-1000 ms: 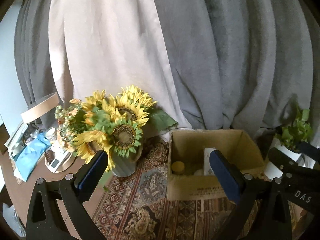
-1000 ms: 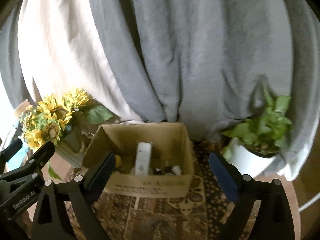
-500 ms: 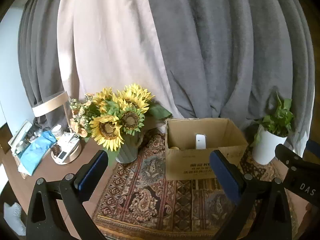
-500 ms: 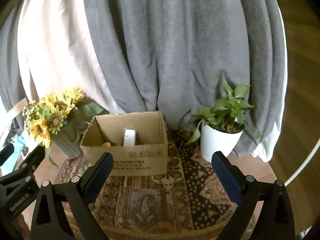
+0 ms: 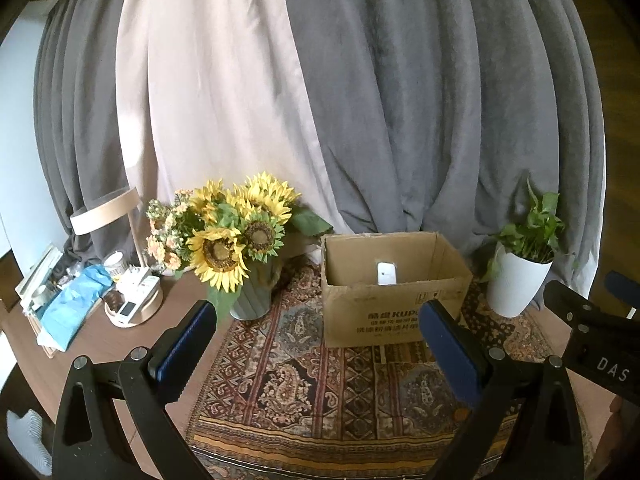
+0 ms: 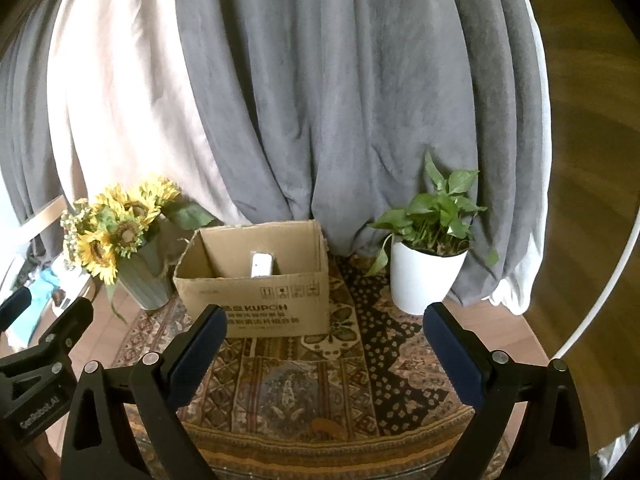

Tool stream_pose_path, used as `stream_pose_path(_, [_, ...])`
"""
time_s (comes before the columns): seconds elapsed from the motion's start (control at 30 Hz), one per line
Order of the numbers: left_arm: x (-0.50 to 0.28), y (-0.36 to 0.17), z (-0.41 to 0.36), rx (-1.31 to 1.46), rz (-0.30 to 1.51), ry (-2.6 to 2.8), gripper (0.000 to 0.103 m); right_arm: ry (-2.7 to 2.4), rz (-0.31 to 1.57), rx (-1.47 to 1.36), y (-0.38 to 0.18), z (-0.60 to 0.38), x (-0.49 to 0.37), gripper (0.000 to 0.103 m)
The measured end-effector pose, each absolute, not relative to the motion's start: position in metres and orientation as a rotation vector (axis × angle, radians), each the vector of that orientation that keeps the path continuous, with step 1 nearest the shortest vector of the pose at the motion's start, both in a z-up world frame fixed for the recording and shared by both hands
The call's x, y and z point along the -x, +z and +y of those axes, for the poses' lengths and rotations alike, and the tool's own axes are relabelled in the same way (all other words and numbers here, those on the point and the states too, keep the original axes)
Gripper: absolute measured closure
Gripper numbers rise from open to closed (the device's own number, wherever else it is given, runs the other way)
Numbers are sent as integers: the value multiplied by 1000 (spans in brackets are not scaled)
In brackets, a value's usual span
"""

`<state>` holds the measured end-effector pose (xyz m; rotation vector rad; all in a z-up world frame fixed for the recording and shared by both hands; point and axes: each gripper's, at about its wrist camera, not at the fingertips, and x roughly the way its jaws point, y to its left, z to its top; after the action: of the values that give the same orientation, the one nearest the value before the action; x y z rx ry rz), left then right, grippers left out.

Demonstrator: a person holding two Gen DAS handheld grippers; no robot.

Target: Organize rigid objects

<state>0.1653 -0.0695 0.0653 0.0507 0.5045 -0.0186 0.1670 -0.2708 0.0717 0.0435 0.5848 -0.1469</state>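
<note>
Near the middle of the left wrist view sits a brown cardboard box [image 5: 394, 292] with its top open. It stands on a patterned rug [image 5: 312, 384] that fills the lower middle of the frame. A white flat object [image 5: 387, 273] stands up inside the box, leaning on the back wall. What it is cannot be told.

At the bottom of that view, the left gripper [image 5: 316, 336] has its two fingers spread wide apart, and nothing is between them. They are low in the frame, in front of the box and not touching it.

Left of the box is a gray vase of sunflowers [image 5: 236, 240]. Far left is a round tray [image 5: 136, 312] with small things on it, beside a blue cloth [image 5: 76, 304]. To the right of the box is a green plant in a white pot [image 5: 518, 280]. Gray and cream curtains [image 5: 320, 100] hang behind everything.

At the bottom of the right wrist view, the right gripper [image 6: 324, 330] is wide open too and holds nothing. The box [image 6: 256, 300] is just left of the middle, with the white object [image 6: 262, 265] inside. The plant pot [image 6: 424, 276] is on the right and the sunflowers [image 6: 116, 232] on the left. The left gripper's black body [image 6: 40, 360] shows at the lower left edge.
</note>
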Motion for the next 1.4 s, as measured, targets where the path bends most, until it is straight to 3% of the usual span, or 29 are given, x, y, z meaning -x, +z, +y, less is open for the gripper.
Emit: stream_pose_path(1.4, [-153, 70, -65, -52, 477, -3, 0, -130, 569, -48, 84, -271, -155, 3])
